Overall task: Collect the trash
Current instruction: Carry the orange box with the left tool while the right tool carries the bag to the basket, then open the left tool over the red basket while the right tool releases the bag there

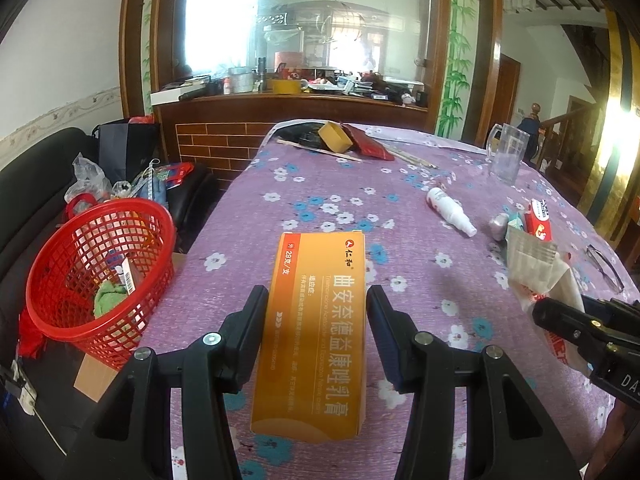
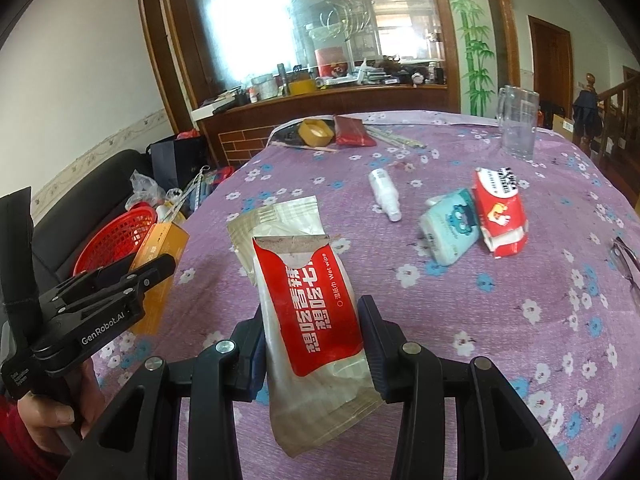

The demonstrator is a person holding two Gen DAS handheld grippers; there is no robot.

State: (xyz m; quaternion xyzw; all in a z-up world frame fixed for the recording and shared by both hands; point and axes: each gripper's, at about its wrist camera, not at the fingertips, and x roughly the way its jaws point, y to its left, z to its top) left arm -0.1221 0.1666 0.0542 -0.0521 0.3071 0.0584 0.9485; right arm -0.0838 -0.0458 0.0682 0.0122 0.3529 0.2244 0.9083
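Observation:
My left gripper (image 1: 317, 300) is shut on an orange medicine box (image 1: 316, 332) held over the purple flowered tablecloth (image 1: 280, 208); it also shows in the right wrist view (image 2: 158, 264). My right gripper (image 2: 312, 312) is shut on a red and white wet-wipe packet (image 2: 312, 320) with a torn top; the packet also shows in the left wrist view (image 1: 536, 268). A red mesh basket (image 1: 96, 272) stands left of the table and holds a small box and a green cloth.
On the table lie a white spray bottle (image 2: 384, 194), a pale blue packet (image 2: 452, 226), a red tissue pack (image 2: 500, 212), a glass mug (image 2: 518, 124), eyeglasses (image 2: 626, 264), a tape roll (image 2: 316, 132) and chopsticks. A black sofa with bags is at the left.

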